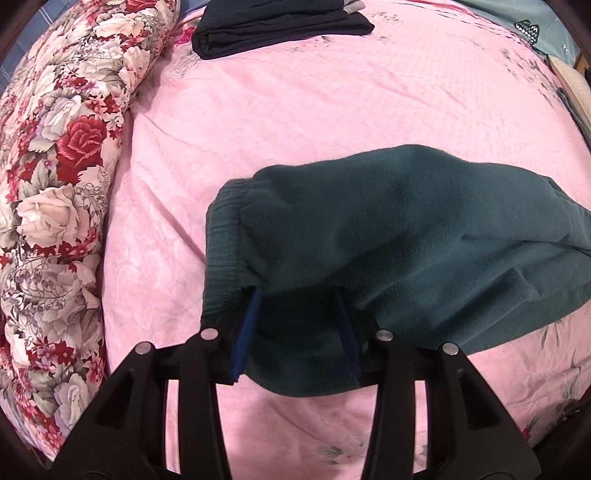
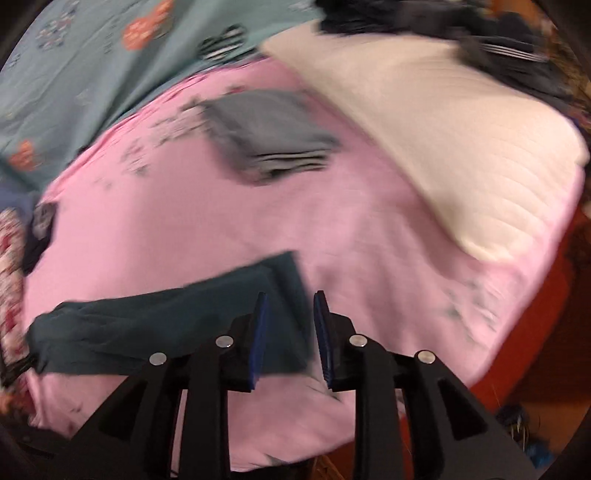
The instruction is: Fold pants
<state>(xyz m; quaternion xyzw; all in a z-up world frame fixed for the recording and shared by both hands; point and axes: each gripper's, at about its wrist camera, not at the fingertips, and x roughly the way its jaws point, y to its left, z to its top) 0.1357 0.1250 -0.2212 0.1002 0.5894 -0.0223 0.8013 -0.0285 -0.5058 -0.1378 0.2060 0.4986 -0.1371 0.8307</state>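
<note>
Dark teal fleece pants (image 1: 399, 229) lie folded on the pink bedspread (image 1: 295, 110), ribbed waistband to the left. My left gripper (image 1: 297, 295) is open, its blue pads (image 1: 245, 332) pushed in at the near edge, with a fold of the fabric lying between and over them. In the blurred right wrist view the pants (image 2: 147, 325) lie at lower left. My right gripper (image 2: 290, 295) is open and empty, just above the pants' right end.
A floral quilt roll (image 1: 62, 177) runs along the left. A folded black garment (image 1: 277, 26) lies at the far edge. A folded grey garment (image 2: 266, 133), a cream pillow (image 2: 461, 147) and a teal patterned sheet (image 2: 92, 62) lie beyond. The bed edge and an orange floor (image 2: 535, 332) are at right.
</note>
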